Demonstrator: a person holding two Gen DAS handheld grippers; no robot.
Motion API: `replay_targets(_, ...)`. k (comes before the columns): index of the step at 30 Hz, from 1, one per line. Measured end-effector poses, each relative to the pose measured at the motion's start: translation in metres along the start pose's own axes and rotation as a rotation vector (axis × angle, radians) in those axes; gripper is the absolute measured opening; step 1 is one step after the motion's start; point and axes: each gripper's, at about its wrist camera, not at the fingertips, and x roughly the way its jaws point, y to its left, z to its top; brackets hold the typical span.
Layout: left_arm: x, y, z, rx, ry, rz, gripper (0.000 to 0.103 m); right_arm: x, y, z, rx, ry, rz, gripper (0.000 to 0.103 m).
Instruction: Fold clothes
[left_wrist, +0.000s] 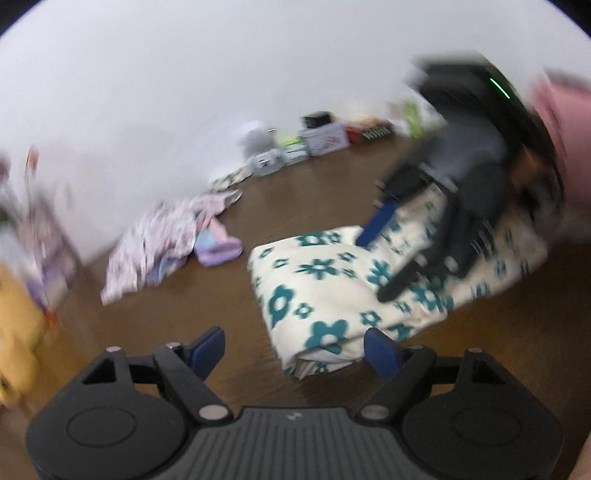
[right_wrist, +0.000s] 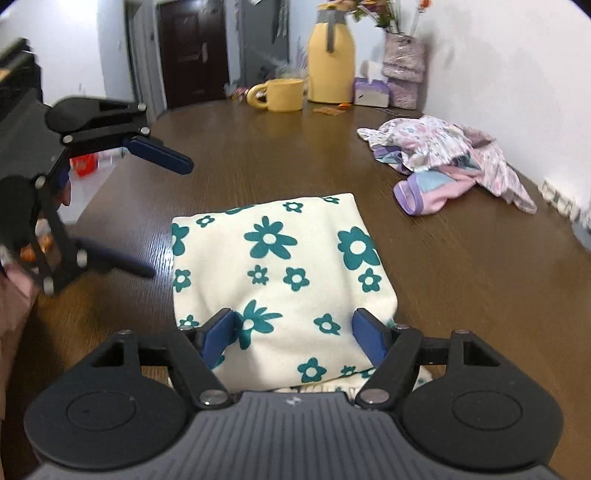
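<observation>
A folded cream cloth with teal flowers (right_wrist: 288, 266) lies flat on the brown wooden table (right_wrist: 258, 155). My right gripper (right_wrist: 293, 338) is open just above the cloth's near edge, its blue pads (right_wrist: 218, 338) spread wide and holding nothing. In the left wrist view the same cloth (left_wrist: 325, 284) lies ahead and to the right. There my left gripper (left_wrist: 293, 349) is open over bare table beside the cloth's corner. The right gripper (left_wrist: 373, 269) appears blurred over the cloth's far part. Seen from the right wrist, the left gripper (right_wrist: 170, 219) hangs open to the left of the cloth.
A loose pile of pink and purple clothes (right_wrist: 443, 155) lies at the back right near the wall, also visible from the left (left_wrist: 166, 240). A yellow jug (right_wrist: 330, 66), a yellow mug (right_wrist: 284, 94), a tissue box (right_wrist: 371, 90) and a vase (right_wrist: 402, 70) stand along the far edge.
</observation>
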Motion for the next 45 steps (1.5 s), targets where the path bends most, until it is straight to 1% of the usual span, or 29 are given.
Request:
replay_targets(3,0.001,0.026,0.003,-0.196,0.0,-0.098,0.082,-0.002,0.002,-0.001,-0.008,-0.013,-0.011,0.071)
replay_targets(6,0.003,0.037,0.004,-0.332,0.009,-0.168,0.082,-0.008,0.004,0.005,-0.012,-0.007,-0.016,0.071)
replay_targets(9,0.009,0.042,0.0,-0.424,0.027,-0.207,0.082,-0.025,0.006,0.011,-0.02,-0.023,-0.022,0.072)
replay_targets(11,0.019,0.047,-0.002,-0.466,0.044,-0.224,0.082,-0.03,0.005,0.011,-0.021,-0.014,-0.01,0.072)
replay_targets(13,0.03,0.052,-0.006,-0.52,0.062,-0.242,0.081,-0.026,0.003,0.008,-0.017,0.003,-0.013,0.072)
replay_targets(18,0.052,0.064,-0.017,-0.67,0.106,-0.316,0.08,-0.012,-0.002,0.0,-0.013,0.035,-0.013,0.072)
replay_targets(25,0.068,0.068,-0.023,-0.785,0.086,-0.394,0.079,-0.009,-0.011,-0.014,0.026,0.012,0.017,0.075)
replay_targets(30,0.078,0.064,-0.021,-0.822,0.052,-0.419,0.079,-0.01,-0.012,-0.021,0.044,-0.024,0.023,0.076)
replay_targets(32,0.081,0.063,-0.02,-0.83,0.042,-0.415,0.074,-0.011,-0.013,-0.023,0.049,-0.036,0.024,0.076)
replay_targets(34,0.085,0.065,-0.023,-0.858,0.033,-0.422,0.065,-0.011,-0.013,-0.024,0.052,-0.046,0.026,0.076)
replay_targets(36,0.088,0.067,-0.026,-0.892,0.024,-0.433,0.062,-0.012,-0.013,-0.025,0.054,-0.054,0.027,0.076)
replay_targets(40,0.092,0.065,-0.031,-0.947,-0.02,-0.443,0.06,-0.013,-0.014,-0.028,0.062,-0.07,0.029,0.076)
replay_targets(45,0.095,0.057,-0.027,-0.934,-0.062,-0.412,0.058,-0.012,-0.014,-0.029,0.072,-0.084,0.028,0.077)
